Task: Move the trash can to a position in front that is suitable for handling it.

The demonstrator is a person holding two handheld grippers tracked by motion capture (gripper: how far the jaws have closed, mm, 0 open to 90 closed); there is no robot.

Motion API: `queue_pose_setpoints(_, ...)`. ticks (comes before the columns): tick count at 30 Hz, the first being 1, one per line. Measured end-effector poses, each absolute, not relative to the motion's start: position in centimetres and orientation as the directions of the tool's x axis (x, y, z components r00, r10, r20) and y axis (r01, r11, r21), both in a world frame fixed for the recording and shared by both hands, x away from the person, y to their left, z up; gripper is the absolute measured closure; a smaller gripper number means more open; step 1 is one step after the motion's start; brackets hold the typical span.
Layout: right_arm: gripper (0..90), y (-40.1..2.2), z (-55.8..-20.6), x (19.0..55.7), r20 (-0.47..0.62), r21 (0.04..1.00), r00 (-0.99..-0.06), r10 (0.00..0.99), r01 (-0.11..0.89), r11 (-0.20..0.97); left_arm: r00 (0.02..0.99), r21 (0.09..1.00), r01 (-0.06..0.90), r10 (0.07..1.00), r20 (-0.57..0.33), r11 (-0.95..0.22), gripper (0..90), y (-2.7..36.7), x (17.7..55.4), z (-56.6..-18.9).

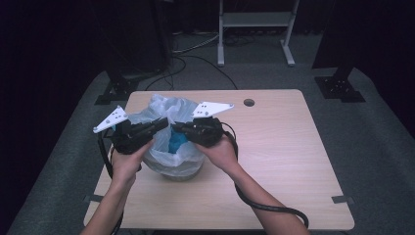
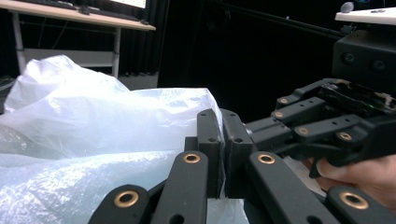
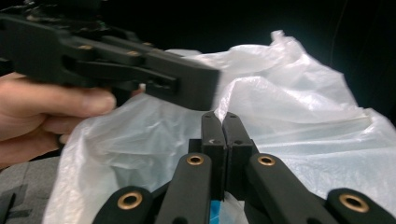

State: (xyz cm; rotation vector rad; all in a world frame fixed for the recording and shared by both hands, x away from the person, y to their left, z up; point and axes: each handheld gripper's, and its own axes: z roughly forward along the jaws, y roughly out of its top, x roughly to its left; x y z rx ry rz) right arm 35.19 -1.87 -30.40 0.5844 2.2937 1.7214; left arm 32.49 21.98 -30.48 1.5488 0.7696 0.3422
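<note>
While both hands meet over the plastic bag (image 1: 169, 142), which sits on the desk (image 1: 274, 161) a little left of its middle, the high view shows the left claw (image 1: 164, 122) and right claw (image 1: 175, 128) tip to tip at the bag's mouth, something blue (image 1: 174, 143) inside.

From the left gripper view, the left claw (image 2: 222, 140) is clenched with its jaws pressed flat together, a thin fold of bag film (image 2: 93, 140) apparently pinched between them; the other gripper (image 2: 327, 126) hangs just beside the bag.

From the right gripper view, the right claw (image 3: 222, 140) is likewise clenched on film at the bag's (image 3: 299, 107) rim. Judging by this, the mouth is being gathered or drawn apart; steady, even pulls with firm pinches should keep the thin plastic from tearing or slipping.
</note>
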Motion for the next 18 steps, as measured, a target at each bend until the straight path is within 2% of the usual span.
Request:
queue_pose_setpoints(11,89.4,-1.5,-31.0,34.6,0.064,0.949,-0.909,0.411,0.183,0.258,0.731,0.949,0.308,0.623,-0.278,0.063,82.1,22.1,32.7,-30.7)
queue_pose_setpoints(18,89.4,-1.3,-31.1,33.9,0.042,0.945,-0.922,0.384,0.161,0.284,0.732,0.936,0.347,0.609,-0.306,0.053,73.5,21.9,33.0,-30.6)
